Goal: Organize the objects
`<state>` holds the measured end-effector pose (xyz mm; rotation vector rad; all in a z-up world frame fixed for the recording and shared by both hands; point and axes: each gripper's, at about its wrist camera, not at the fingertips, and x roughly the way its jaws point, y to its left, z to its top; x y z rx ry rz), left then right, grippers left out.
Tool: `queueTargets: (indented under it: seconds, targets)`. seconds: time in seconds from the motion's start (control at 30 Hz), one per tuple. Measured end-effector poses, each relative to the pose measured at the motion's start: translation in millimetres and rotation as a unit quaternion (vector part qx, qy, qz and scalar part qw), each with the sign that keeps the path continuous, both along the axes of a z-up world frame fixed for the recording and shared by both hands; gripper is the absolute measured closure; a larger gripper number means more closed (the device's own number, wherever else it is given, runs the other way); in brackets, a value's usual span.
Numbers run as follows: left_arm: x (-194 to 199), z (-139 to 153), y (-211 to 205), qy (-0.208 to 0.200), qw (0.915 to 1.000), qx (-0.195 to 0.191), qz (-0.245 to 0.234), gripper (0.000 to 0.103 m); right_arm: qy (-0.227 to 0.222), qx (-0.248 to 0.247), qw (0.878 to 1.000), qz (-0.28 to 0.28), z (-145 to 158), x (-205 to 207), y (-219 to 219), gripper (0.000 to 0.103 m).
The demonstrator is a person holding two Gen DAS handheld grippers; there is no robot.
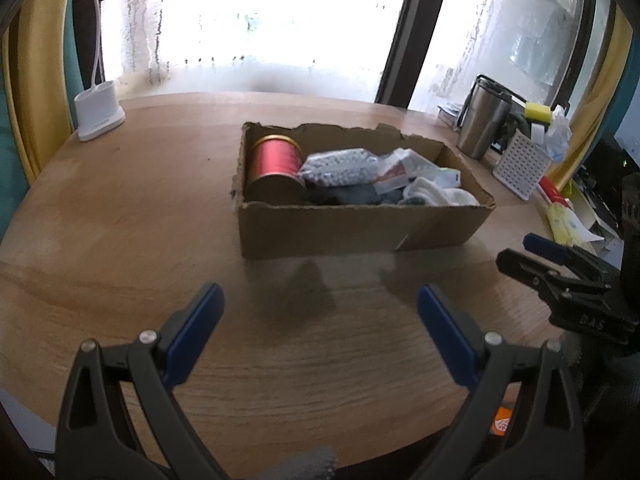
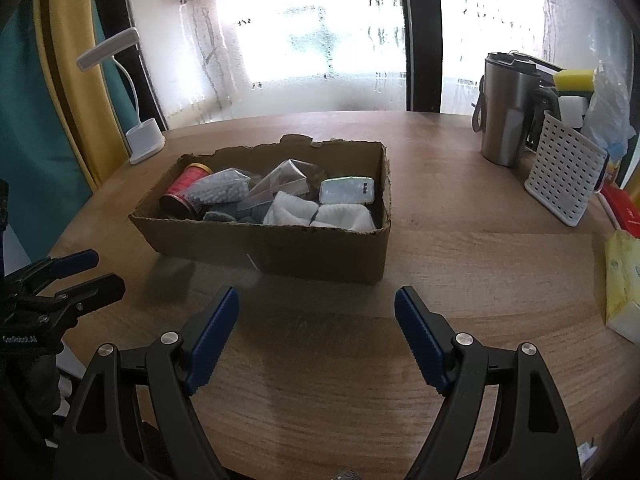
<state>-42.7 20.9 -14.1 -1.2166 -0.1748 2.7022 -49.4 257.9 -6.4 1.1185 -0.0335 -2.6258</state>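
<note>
The cardboard box (image 2: pixel 280 248) sits near the middle of my round wooden table (image 2: pixel 460 320), its torn rim facing up, a little toward the far edge by the window. Inside it I see a red can (image 1: pixel 276 164) lying on its side at the left end, a clear bag of white beads (image 1: pixel 340 166) just beside it, another clear bag (image 2: pixel 280 184) further along, a small pale packet (image 2: pixel 348 191) toward the far right corner, and white socks (image 2: pixel 320 212) over a grey cloth (image 2: pixel 224 214) against the near wall.

My left gripper (image 1: pixel 320 312) hangs over the near edge of the table with its blue pads spread wide; nothing sits between them and they touch nothing. My right gripper (image 2: pixel 316 312) is likewise spread wide over bare wood just in front of the box, holding nothing. Each one shows at the margin of the other's view, off to the side of the box.

At the far left edge stands a white desk lamp (image 2: pixel 144 140). Along the right edge I see a steel tumbler (image 2: pixel 504 112), a white perforated basket (image 2: pixel 564 176) with a yellow sponge (image 2: pixel 572 79) behind it, and a yellow tissue pack (image 2: pixel 622 280) nearer to me.
</note>
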Motion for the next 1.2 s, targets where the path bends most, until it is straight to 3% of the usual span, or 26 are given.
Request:
queueTargets:
  seconds: [1.2]
  targets:
    - [8.5, 2.1, 3.6, -0.001, 1.0, -0.004, 0.0, 0.004, 0.004, 0.0, 1.0, 0.004, 4.9, 10.1, -2.5, 0.02]
